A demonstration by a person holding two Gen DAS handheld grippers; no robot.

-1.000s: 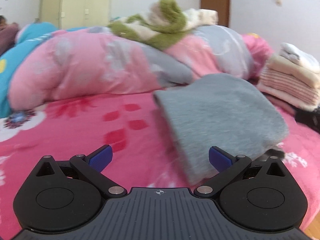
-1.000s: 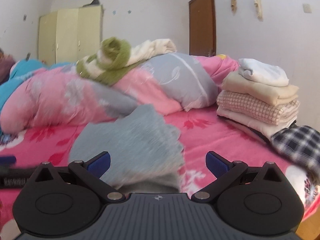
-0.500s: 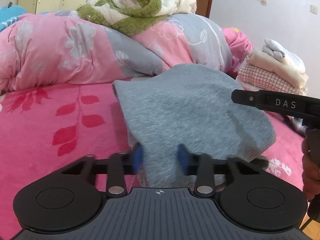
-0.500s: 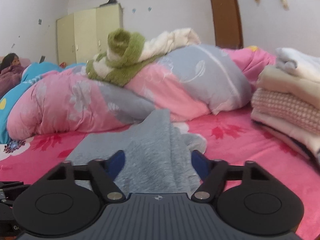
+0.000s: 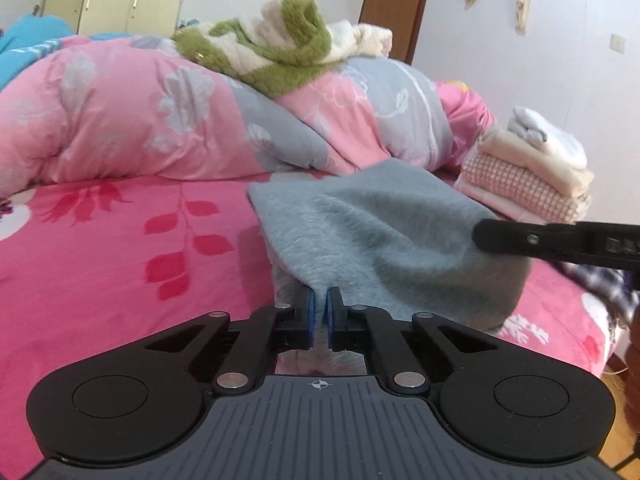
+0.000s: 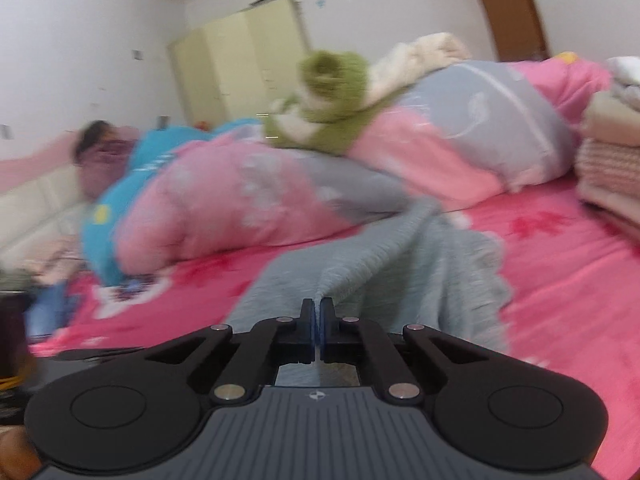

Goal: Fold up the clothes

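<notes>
A grey fleece garment (image 5: 372, 236) lies partly folded on the pink floral bedsheet (image 5: 120, 264). My left gripper (image 5: 319, 310) is shut on its near edge and lifts it into a ridge. My right gripper (image 6: 317, 320) is shut on another edge of the grey garment (image 6: 400, 272), which rises to the fingers in a tented fold. The right gripper's body also shows in the left wrist view (image 5: 560, 242), reaching in from the right over the garment.
A rolled pink and grey duvet (image 5: 200, 120) lies across the bed behind, with green and cream clothes (image 5: 280, 48) on top. A stack of folded clothes (image 5: 528, 168) stands at the right. A checked garment (image 5: 600, 284) lies near the bed's right edge. A person (image 6: 104, 152) sits far left.
Both grippers have gone from open to shut on the grey garment's near edges. The garment has been pulled up into folds, and the right wrist view has swung left.
</notes>
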